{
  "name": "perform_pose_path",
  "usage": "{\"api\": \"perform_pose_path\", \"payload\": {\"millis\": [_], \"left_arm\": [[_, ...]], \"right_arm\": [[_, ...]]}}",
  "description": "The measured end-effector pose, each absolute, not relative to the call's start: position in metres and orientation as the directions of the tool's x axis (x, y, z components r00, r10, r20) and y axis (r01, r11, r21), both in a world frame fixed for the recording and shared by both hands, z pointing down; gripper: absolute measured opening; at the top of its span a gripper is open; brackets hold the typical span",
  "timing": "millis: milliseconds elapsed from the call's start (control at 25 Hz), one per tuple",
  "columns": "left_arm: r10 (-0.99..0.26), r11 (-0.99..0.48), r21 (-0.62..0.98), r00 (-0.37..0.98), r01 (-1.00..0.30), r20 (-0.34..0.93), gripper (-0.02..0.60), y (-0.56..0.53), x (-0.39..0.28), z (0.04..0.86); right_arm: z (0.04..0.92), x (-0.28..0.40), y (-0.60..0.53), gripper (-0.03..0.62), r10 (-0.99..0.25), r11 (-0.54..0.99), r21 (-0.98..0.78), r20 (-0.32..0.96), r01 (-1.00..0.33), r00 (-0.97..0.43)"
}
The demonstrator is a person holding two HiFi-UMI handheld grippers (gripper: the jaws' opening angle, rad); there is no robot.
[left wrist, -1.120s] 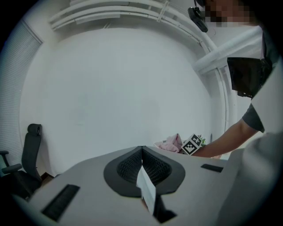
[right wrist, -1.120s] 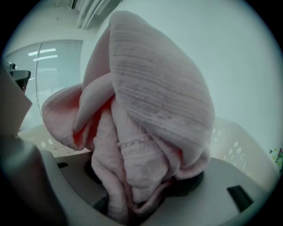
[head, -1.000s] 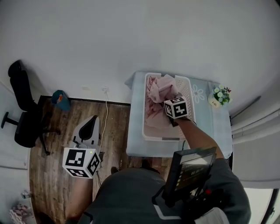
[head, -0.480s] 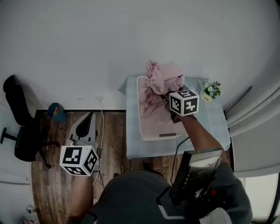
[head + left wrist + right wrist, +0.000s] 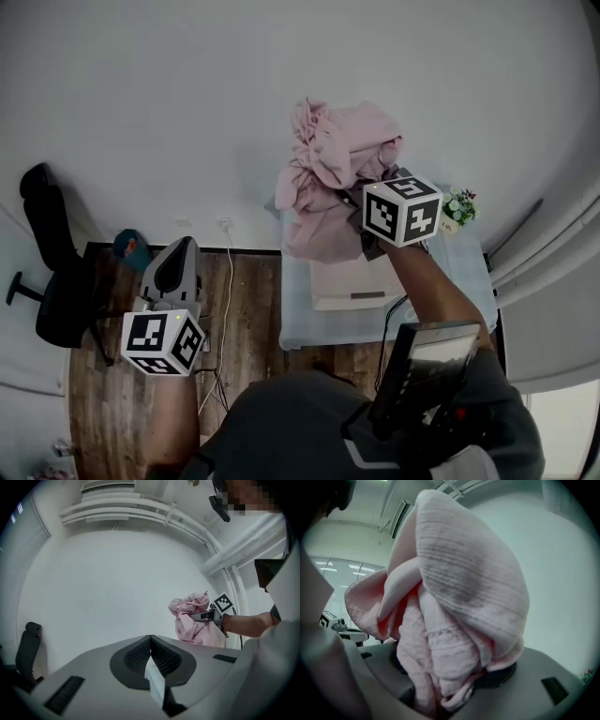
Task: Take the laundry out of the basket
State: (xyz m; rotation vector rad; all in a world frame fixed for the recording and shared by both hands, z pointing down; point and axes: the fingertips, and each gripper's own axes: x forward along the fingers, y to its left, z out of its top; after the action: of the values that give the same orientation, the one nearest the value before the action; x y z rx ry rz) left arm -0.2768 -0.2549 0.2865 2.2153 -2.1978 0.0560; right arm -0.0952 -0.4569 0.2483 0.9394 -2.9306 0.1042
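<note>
Laundry (image 5: 328, 169) (pink, bunched) hangs clamped in the right gripper (image 5: 370, 204) above the white basket (image 5: 352, 286); the left gripper (image 5: 151, 639) sits closed, empty.

No readable txt, brands or nos.; only b/w square codes on left cube (image 5: 161, 342) and right cube (image 5: 401, 208).

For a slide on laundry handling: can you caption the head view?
Right hand-held gripper holds a bundle of pink laundry up over the white basket on the table.
</note>
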Motion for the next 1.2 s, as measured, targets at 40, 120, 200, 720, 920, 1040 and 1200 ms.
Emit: {"api": "perform_pose_path", "payload": {"millis": [40, 120, 200, 720, 920, 1040, 1200], "left_arm": [[-0.999, 0.007, -0.012, -0.008, -1.0, 0.032, 0.009, -0.25, -0.282, 0.283], [-0.999, 0.042, -0.013, -0.043, -0.999, 0.015, 0.009, -0.238, -0.294, 0.276], [-0.997, 0.081, -0.014, -0.081, -0.997, 0.001, 0.008, -0.225, -0.306, 0.271], [-0.939, 0.342, 0.003, -0.341, -0.94, -0.031, 0.009, -0.12, -0.371, 0.263], [-0.9, 0.433, 0.002, -0.433, -0.901, -0.054, 0.009, -0.04, -0.41, 0.266], [-0.868, 0.495, -0.001, -0.494, -0.869, -0.056, 0.009, 0.019, -0.435, 0.264], [-0.834, 0.55, -0.012, -0.549, -0.835, -0.045, 0.009, 0.037, -0.44, 0.259]], "right_arm": [[0.241, -0.104, -0.451, 0.305, -0.562, 0.824, -0.045, 0.068, -0.565, -0.824], [0.227, -0.124, -0.438, 0.305, -0.526, 0.848, -0.038, 0.048, -0.528, -0.849], [0.216, -0.145, -0.425, 0.305, -0.489, 0.872, -0.022, 0.031, -0.49, -0.872], [0.19, -0.258, -0.328, 0.307, -0.22, 0.975, -0.023, -0.035, -0.219, -0.975], [0.194, -0.317, -0.25, 0.307, -0.12, 0.993, -0.022, -0.05, -0.119, -0.992], [0.194, -0.356, -0.193, 0.308, -0.051, 0.999, -0.024, -0.054, -0.049, -0.997], [0.198, -0.374, -0.177, 0.308, 0.011, 0.999, -0.043, -0.055, 0.013, -0.998]]}}
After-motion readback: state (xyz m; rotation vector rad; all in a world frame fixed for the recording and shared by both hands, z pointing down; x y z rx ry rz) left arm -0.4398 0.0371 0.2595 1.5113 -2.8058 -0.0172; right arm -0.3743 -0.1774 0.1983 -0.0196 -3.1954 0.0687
